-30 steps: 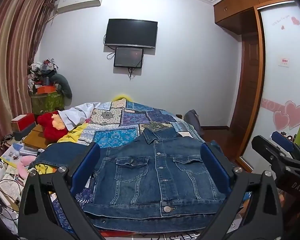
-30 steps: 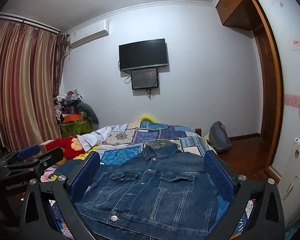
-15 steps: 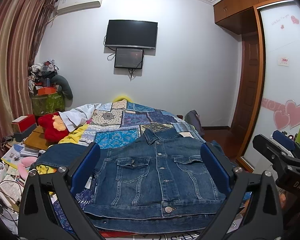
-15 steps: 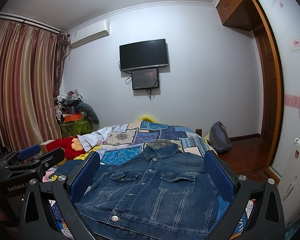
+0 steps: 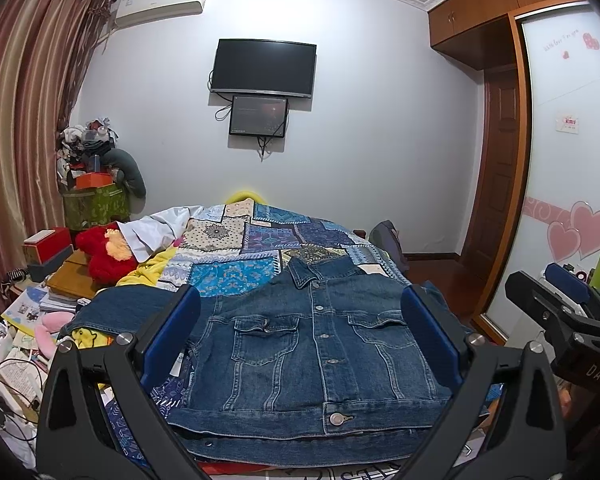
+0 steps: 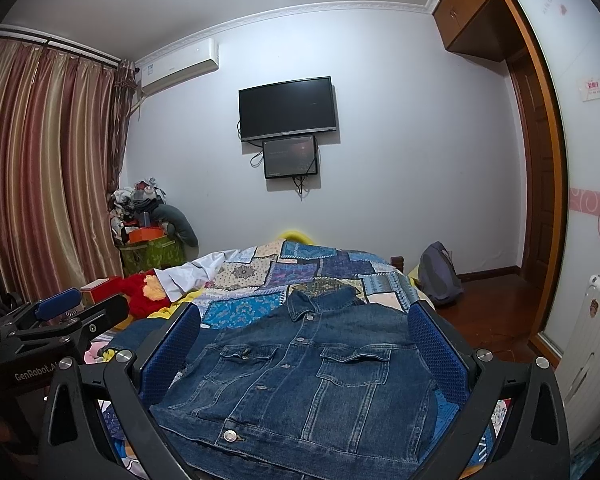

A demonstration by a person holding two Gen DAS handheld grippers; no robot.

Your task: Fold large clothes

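A blue denim jacket (image 5: 320, 344) lies front up on the bed, buttoned, collar away from me, its left sleeve (image 5: 124, 308) spread out to the left. It also shows in the right wrist view (image 6: 312, 372). My left gripper (image 5: 300, 320) is open and empty, held above the jacket's near hem. My right gripper (image 6: 304, 328) is open and empty too, over the jacket. The right gripper shows at the right edge of the left wrist view (image 5: 560, 320), and the left gripper at the left edge of the right wrist view (image 6: 60, 320).
The bed carries a patchwork quilt (image 5: 260, 240). A red plush toy (image 5: 108, 256), books and boxes (image 5: 48, 248) crowd the left side. A backpack (image 6: 436, 272) sits on the wooden floor by the far right corner. A wardrobe (image 5: 568, 160) stands at right.
Both grippers have drifted only slightly; the jacket has not moved. Both stay open.
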